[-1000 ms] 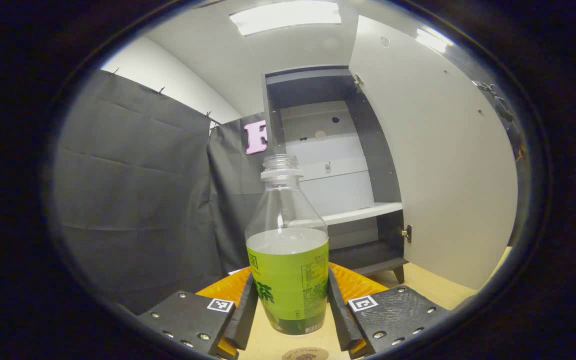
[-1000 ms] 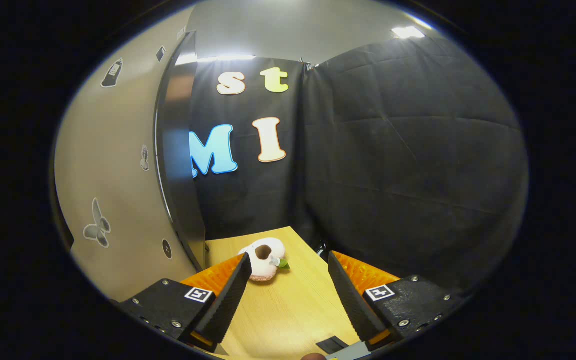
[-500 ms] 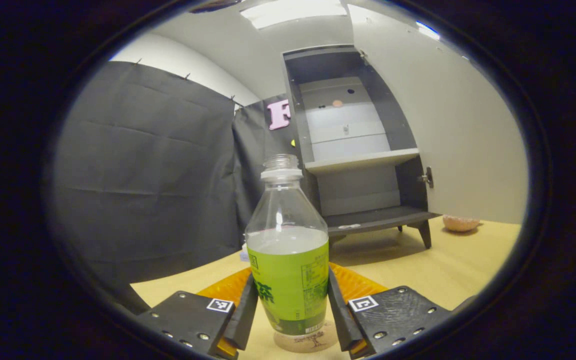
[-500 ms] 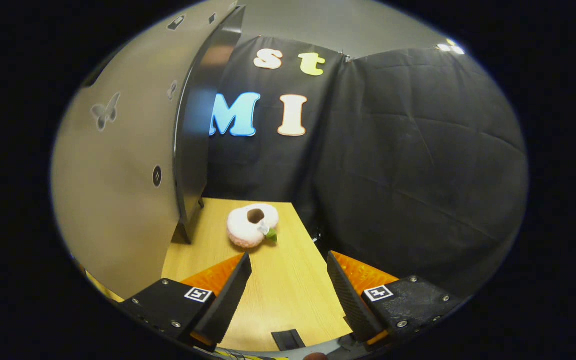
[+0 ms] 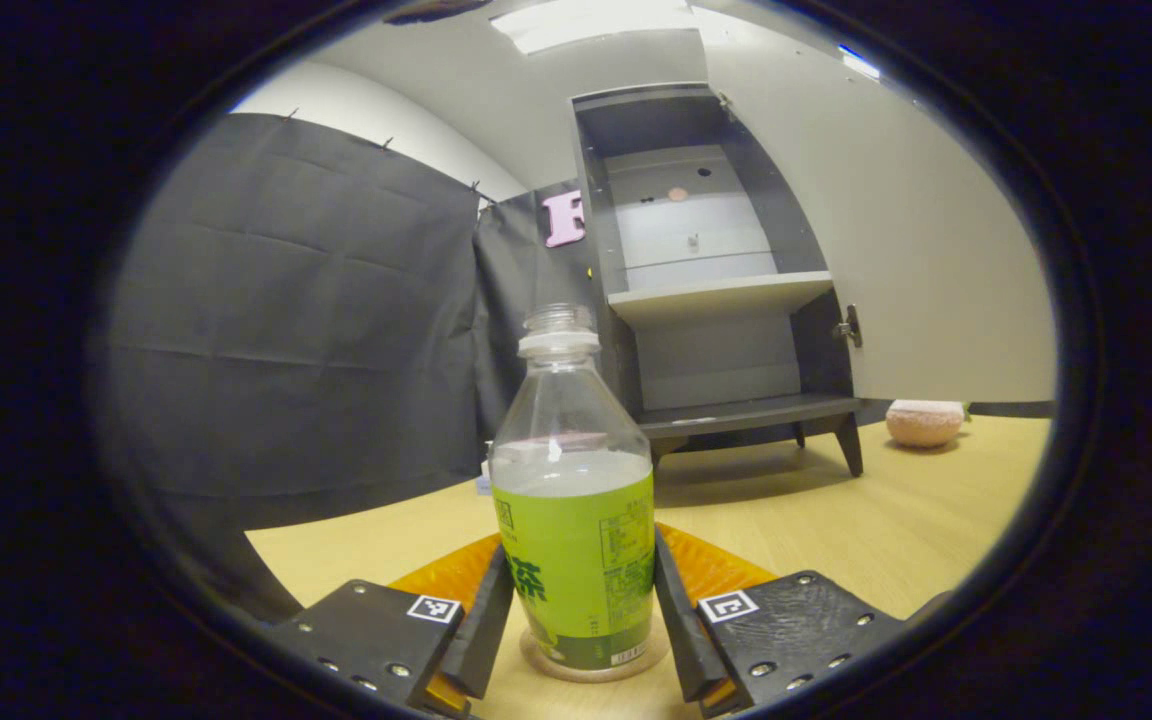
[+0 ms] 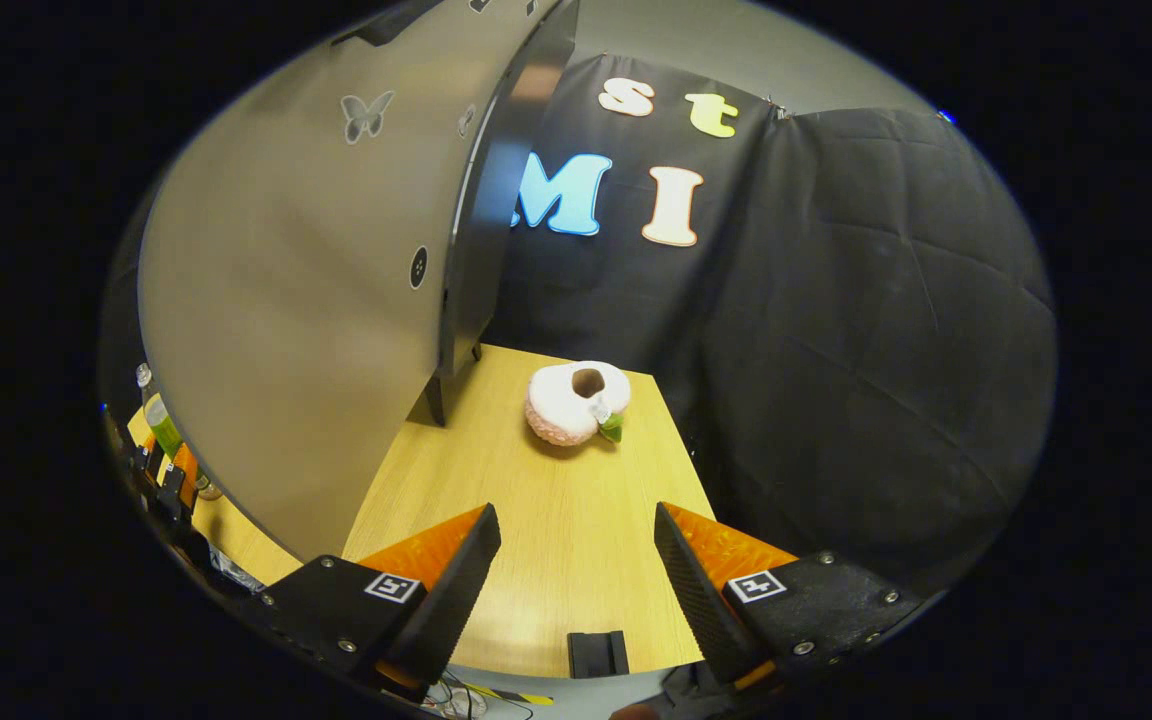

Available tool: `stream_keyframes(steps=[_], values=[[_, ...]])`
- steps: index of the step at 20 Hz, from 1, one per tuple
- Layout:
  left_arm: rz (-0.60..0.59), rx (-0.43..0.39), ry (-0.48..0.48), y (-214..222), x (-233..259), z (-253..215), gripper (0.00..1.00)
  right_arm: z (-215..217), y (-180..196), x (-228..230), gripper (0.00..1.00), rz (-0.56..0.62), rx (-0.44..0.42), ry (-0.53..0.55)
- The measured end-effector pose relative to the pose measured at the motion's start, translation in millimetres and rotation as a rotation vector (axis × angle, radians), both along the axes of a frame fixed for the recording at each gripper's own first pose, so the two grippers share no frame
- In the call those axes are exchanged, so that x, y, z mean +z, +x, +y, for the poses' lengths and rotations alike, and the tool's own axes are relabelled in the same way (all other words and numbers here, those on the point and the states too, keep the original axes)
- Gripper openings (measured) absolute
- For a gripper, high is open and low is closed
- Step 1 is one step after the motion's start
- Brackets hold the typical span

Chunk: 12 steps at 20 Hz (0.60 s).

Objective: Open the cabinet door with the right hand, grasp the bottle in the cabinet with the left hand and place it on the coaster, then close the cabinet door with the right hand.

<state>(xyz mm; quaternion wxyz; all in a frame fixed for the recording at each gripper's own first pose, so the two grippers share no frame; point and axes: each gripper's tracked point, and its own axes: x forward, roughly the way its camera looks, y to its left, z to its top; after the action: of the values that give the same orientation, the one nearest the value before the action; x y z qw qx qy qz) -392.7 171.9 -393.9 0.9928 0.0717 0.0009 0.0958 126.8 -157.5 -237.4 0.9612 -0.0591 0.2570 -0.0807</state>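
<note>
My left gripper (image 5: 584, 610) clamps the green-labelled tea bottle (image 5: 574, 500), upright on the coaster (image 5: 591, 668); I should release gently. My right gripper (image 6: 576, 570) waits spread beside the open cabinet door (image 6: 306, 330).

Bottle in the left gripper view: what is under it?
A round coaster on the table sits under the bottle; its rim shows, but the bottle and the left gripper cover its middle.

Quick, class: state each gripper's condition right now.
Left gripper: shut on the bottle, over the coaster.
Right gripper: open, holding nothing.
</note>
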Motion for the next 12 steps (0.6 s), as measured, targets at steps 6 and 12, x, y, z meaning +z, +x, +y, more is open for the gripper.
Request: stream_keyframes(steps=[6,12], values=[[-0.03,-0.012,-0.002,-8,21,-7,0.92,4,7,-3,0.96,0.014,0.026,-0.005],[-0.071,0.033,0.005,-28,74,-5,0.88,3,18,10,0.96,-0.013,0.012,0.055]])
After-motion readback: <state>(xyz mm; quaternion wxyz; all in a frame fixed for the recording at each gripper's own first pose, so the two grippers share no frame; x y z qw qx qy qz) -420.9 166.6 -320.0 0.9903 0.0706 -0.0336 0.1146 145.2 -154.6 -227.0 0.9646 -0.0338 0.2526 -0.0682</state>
